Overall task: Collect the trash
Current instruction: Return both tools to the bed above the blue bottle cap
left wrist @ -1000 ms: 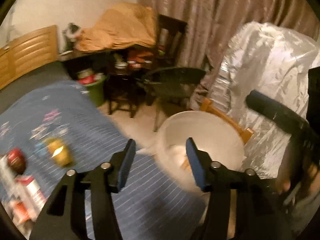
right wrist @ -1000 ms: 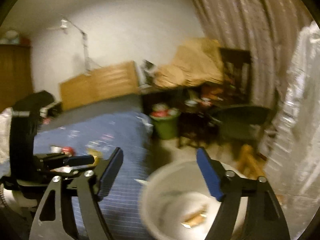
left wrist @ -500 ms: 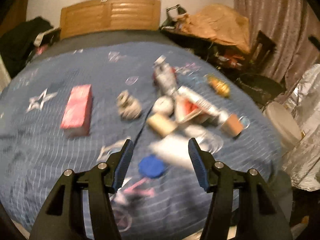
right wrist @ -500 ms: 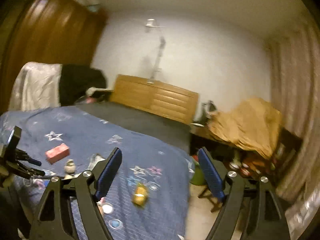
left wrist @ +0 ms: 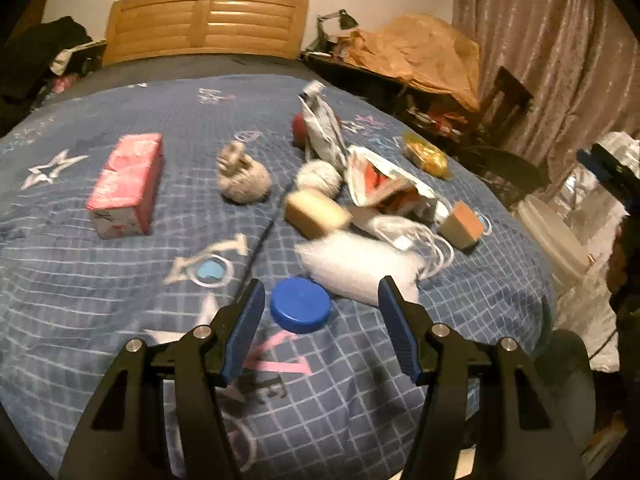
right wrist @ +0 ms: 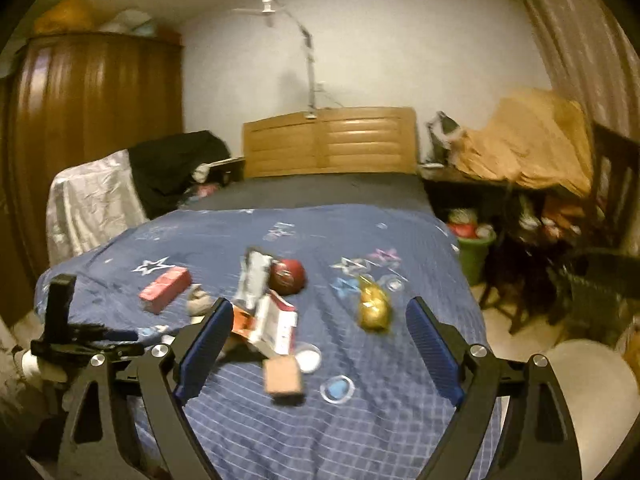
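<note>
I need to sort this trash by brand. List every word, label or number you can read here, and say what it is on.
No text can be read with certainty.
Bedspread: large printed letters between stars, cut off and warped; perhaps "V" and "E", not certain.
Pink box: print blurred.
Torn red-and-white carton: print blurred.
Silver pouch: too blurred.
Blue lid: no text visible.

Bed [left wrist: 120, 300], blue checked cover: pink box [left wrist: 126, 184], blue lid [left wrist: 300, 310], white bag [left wrist: 356, 264], wrappers.
</note>
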Tool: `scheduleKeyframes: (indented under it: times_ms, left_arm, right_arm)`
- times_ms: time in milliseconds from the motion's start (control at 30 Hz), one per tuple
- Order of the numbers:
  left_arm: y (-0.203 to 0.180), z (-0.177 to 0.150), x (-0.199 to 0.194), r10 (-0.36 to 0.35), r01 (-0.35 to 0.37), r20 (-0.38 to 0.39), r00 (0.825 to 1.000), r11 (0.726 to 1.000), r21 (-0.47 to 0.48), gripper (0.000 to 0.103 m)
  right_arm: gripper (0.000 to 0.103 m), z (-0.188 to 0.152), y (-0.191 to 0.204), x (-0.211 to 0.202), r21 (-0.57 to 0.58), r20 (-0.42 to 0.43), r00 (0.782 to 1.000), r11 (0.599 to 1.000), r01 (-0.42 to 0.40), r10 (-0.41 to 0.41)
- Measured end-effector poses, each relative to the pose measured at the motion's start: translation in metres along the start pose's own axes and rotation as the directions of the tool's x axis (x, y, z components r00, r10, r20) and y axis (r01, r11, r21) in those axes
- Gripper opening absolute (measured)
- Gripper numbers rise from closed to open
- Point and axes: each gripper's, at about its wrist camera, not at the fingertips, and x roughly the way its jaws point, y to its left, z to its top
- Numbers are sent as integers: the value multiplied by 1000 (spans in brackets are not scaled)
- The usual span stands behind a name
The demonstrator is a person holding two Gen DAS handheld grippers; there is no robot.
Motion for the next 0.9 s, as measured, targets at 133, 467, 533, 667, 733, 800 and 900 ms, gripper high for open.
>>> scheduleKeyframes:
  times_ms: [133,467,533,667,733,800,900]
  left_arm:
    - [-6,-11,12,-49,50,-27,998,998,28,57]
    - [-8,-22,6,-131,131,-4,991,991,19,58]
    - [-12,-23,5,-146,146,-5,989,989,27,58]
    - [-15,-22,4,-157,156,6,988,987,32,58]
    - [-13,-19,2,-151,150,22,988,988,30,59]
    - [-8,-16,2,-126,126,32,991,992,15,61]
    - [5,-11,1,-60,61,28,998,997,-36,61]
  right_arm:
    - [88,-1,-26,8,77,31,999,996,43,-45]
    - [88,153,-24,-36,133,363,920,986,105,-147]
    - [88,185,-29,-46,146,415,895,983,110,-162]
    - [88,252,-44,-80,184,519,837,979,89,-173]
    - [88,279,-50,-104,194,561,813,980,51,-154]
    - [88,298,-54,-118,173,538,840,984,-31,-68]
    - [93,263,-29,-102,54,413,906,990,-128,95]
